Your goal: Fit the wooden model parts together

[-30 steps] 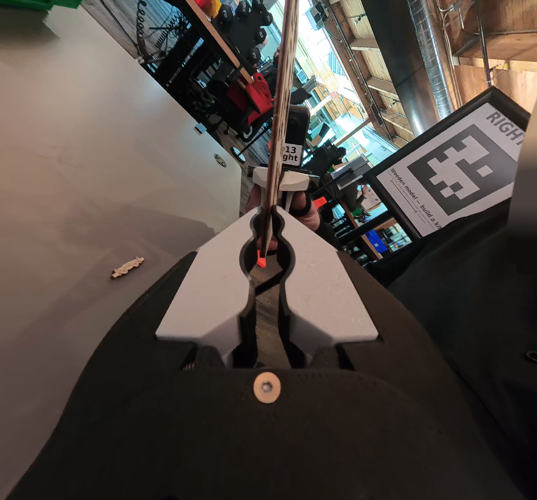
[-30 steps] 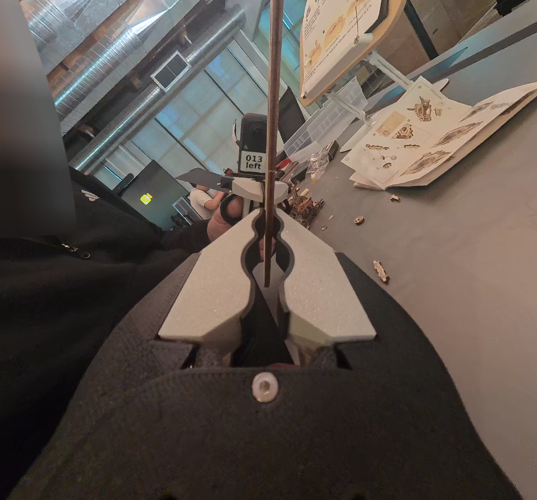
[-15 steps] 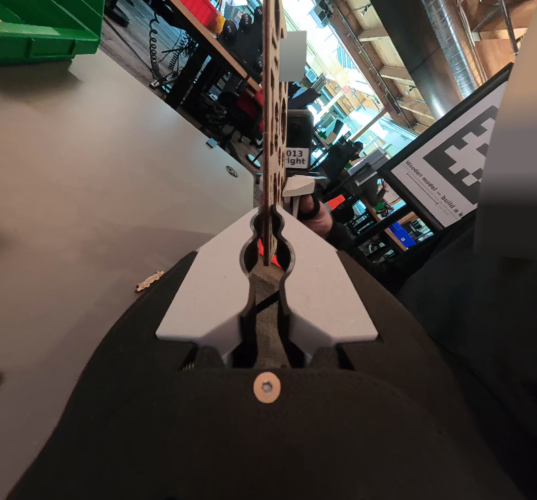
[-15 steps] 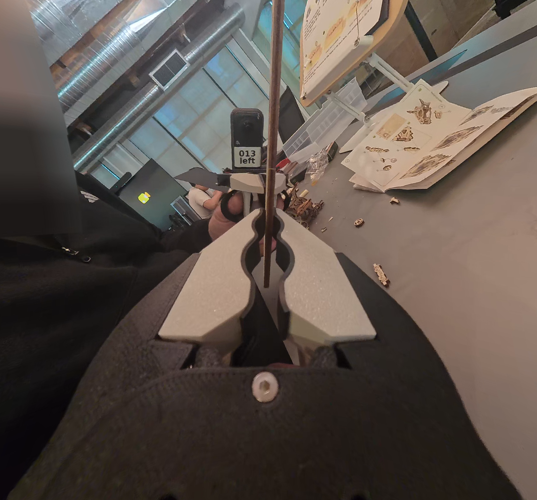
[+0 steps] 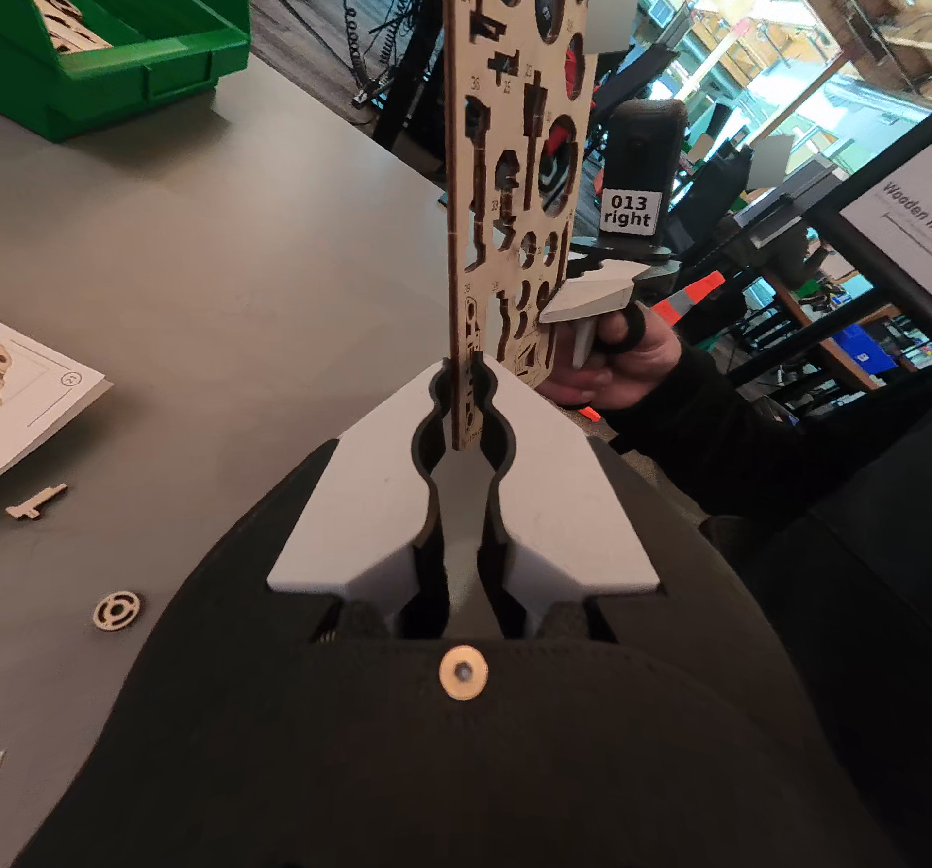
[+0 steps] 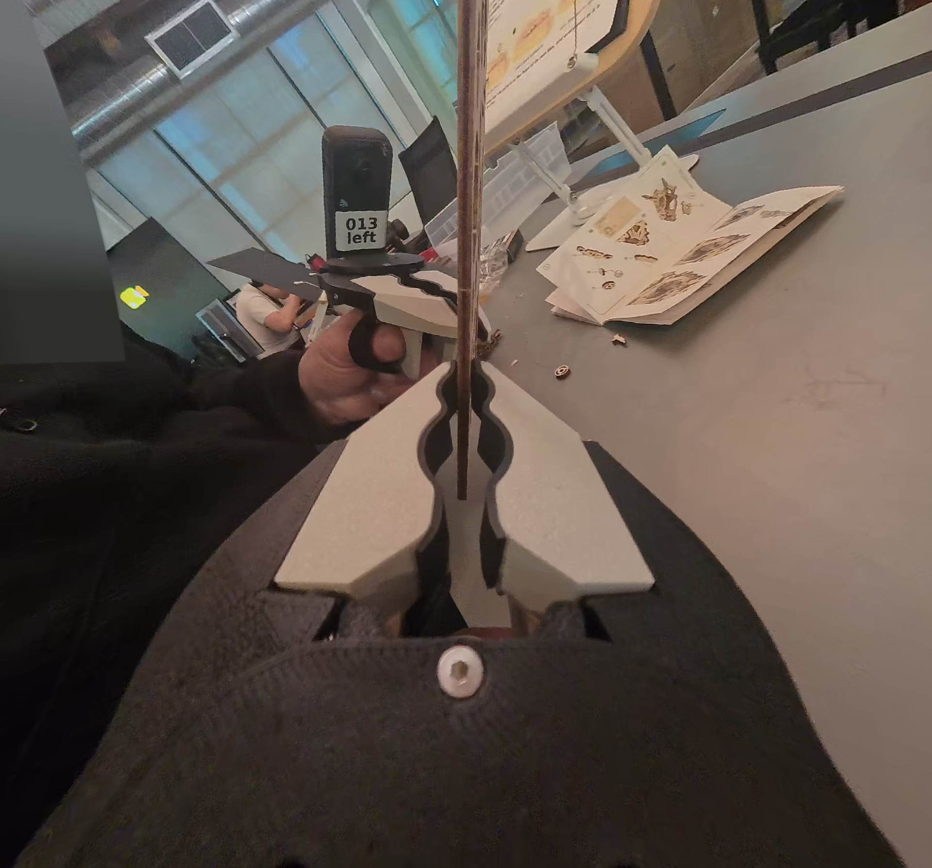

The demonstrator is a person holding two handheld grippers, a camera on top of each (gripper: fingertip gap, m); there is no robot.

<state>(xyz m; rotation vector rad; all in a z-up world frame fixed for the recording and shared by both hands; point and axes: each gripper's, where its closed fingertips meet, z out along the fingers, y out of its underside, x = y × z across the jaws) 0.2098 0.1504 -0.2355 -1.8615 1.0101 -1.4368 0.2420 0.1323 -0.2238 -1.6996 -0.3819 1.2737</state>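
Note:
A thin laser-cut wooden sheet point(image 5: 509, 137) with several cut-out holes stands upright above the grey table point(image 5: 227, 264). My left gripper point(image 5: 466, 369) is shut on its lower left edge. My right gripper point(image 6: 464, 374) is shut on the same sheet, which shows edge-on in the right wrist view point(image 6: 466, 137). The right gripper also shows in the left wrist view point(image 5: 555, 309), at the sheet's lower right corner. The left gripper shows in the right wrist view point(image 6: 418, 299), left of the sheet. A hand holds each gripper.
A green bin point(image 5: 126, 37) holding wooden sheets stands at the far left. An open booklet point(image 6: 681, 258) lies on the table before an instruction board on a stand point(image 6: 570, 11). A wooden ring point(image 5: 117, 610) and a small flat part point(image 5: 35, 501) lie loose. Left tips to right tips: about 5 cm.
The left gripper has swung so the sheet's face, earlier edge-on, now shows. Its view has tilted down toward the table. Both grippers have kept their hold on the sheet.

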